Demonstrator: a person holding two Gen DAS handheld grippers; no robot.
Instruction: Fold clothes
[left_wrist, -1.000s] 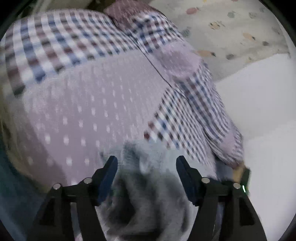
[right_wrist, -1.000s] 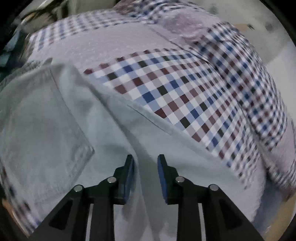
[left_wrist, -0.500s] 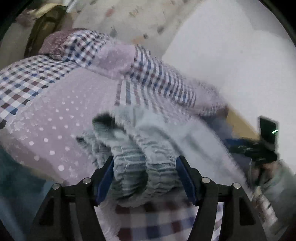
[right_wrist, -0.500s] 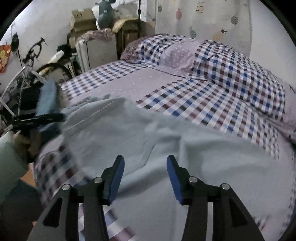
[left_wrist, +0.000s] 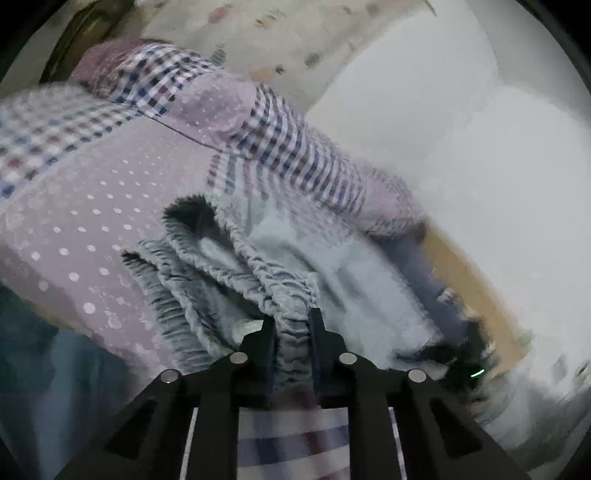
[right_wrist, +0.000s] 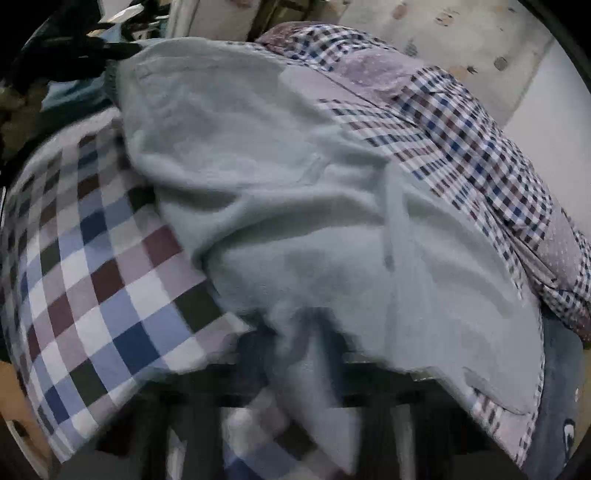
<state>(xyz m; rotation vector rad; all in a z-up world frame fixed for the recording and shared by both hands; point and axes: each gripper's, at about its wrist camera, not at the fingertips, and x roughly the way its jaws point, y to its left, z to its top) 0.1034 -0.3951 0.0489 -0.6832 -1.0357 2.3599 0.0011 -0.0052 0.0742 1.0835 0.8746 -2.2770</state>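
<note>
A pale blue-grey garment with a gathered elastic waistband (left_wrist: 236, 266) lies on a checked bed cover (left_wrist: 66, 206). My left gripper (left_wrist: 291, 325) is shut on the waistband, with a fold of it pinched between the jaws. In the right wrist view the same garment (right_wrist: 295, 206) spreads over the bed, blurred by motion. My right gripper (right_wrist: 306, 332) is near the frame bottom with the cloth draped over and between its blurred fingers, which stand close together on a fold. The left gripper (right_wrist: 92, 48) shows dimly at the garment's far left corner.
Checked pillows (left_wrist: 280, 147) lie at the head of the bed by a white wall (left_wrist: 461, 129). A wooden bed edge (left_wrist: 472, 291) runs at the right. A darker blue item (right_wrist: 561, 387) lies at the bed's right edge. Clutter (right_wrist: 37, 74) stands beyond the left side.
My left gripper has closed from wide open onto the waistband. My right gripper, open half a second ago, has closed on a fold of the garment, and the cloth has shifted.
</note>
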